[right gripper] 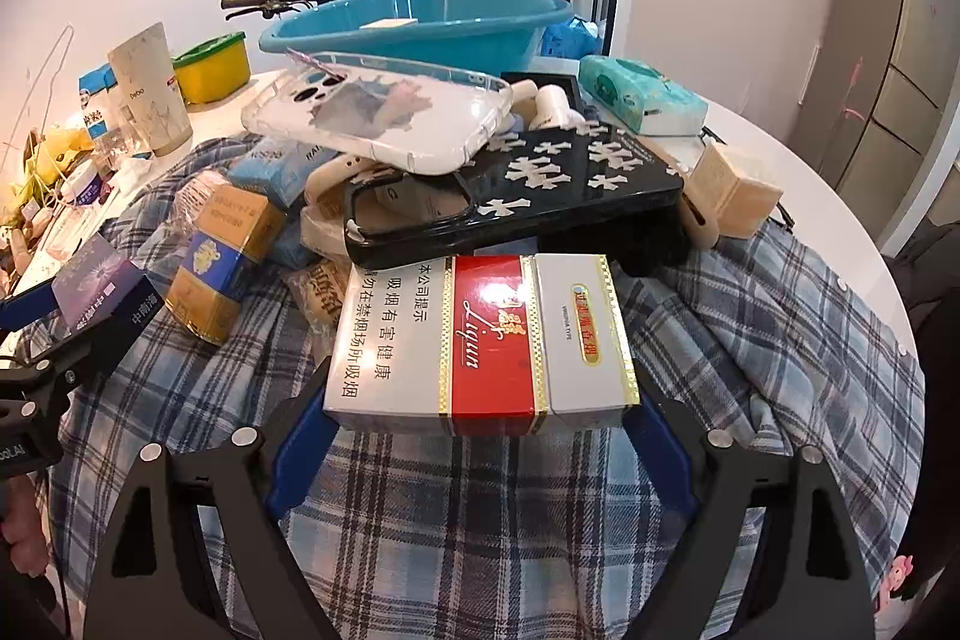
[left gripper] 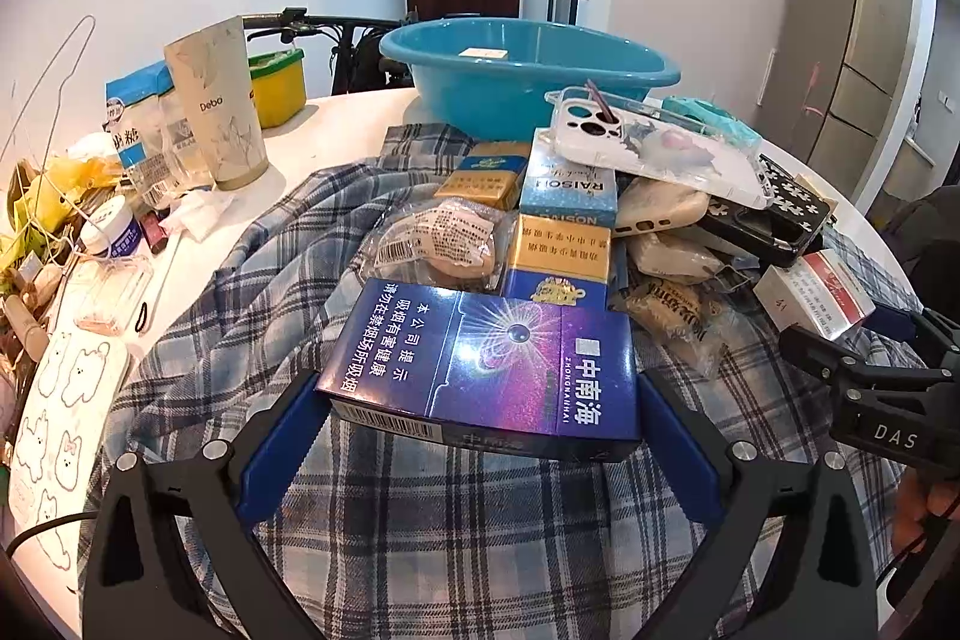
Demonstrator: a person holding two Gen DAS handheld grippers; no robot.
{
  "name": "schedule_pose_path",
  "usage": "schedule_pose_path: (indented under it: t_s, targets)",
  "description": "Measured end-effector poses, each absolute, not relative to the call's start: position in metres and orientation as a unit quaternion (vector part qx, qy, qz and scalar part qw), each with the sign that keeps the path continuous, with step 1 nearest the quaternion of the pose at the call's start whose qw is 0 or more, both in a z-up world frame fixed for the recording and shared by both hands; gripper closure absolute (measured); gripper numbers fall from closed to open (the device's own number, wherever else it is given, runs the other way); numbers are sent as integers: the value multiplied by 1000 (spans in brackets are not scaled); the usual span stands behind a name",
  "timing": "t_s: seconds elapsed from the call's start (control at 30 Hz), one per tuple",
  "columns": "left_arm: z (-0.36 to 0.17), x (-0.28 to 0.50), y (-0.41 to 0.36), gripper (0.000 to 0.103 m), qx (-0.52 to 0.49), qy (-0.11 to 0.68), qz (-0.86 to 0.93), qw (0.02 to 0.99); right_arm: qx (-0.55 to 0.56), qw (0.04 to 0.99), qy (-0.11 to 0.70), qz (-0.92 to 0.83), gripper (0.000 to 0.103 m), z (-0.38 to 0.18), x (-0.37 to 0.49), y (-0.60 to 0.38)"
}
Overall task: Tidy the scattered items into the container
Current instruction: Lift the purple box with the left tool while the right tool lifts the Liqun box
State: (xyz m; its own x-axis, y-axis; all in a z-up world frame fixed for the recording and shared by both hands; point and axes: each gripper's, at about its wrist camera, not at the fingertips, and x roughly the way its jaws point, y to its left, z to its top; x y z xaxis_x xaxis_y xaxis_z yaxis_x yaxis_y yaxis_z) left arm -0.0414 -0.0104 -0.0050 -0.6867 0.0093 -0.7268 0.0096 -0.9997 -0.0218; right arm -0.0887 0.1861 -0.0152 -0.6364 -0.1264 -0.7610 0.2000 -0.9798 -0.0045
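Note:
My left gripper [left gripper: 480,391] is shut on a blue-purple cigarette box [left gripper: 486,364], its blue pads pressed on both short sides. My right gripper [right gripper: 480,403] is shut on a red-and-white cigarette box [right gripper: 480,340] in the same way. Both boxes hover just above a plaid shirt [left gripper: 420,520]. Behind them lies a pile: gold-blue packs [left gripper: 558,256], a light-blue pack [left gripper: 567,190], a snack packet [left gripper: 438,238], a clear phone case [right gripper: 384,118], a black patterned case [right gripper: 540,196] and a teal tissue pack [right gripper: 642,94]. The blue basin [left gripper: 480,94] stands at the far table edge with a small white item inside.
Along the table's left side stand a tall paper cup [left gripper: 219,112], a yellow tub [left gripper: 276,85], bags, a small jar and loose clutter. A bicycle handlebar [left gripper: 288,19] sticks out behind the basin. The round table's rim [right gripper: 870,232] curves close on the right.

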Motion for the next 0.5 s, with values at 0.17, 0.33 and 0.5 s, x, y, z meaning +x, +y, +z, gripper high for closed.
schedule_pose_path:
  t_s: [0.17,0.33,0.5]
  targets:
    - [2,-43,-9,2,387,7,-922,-1,409,91,45,-907,16,-9,-89,186]
    - [16,-47,-6,2,370,2,-929,-2,395,90,49,-913,16,1,-89,186]
    - [31,-50,-4,2,349,-6,-937,-4,376,89,50,-921,16,15,-90,187]
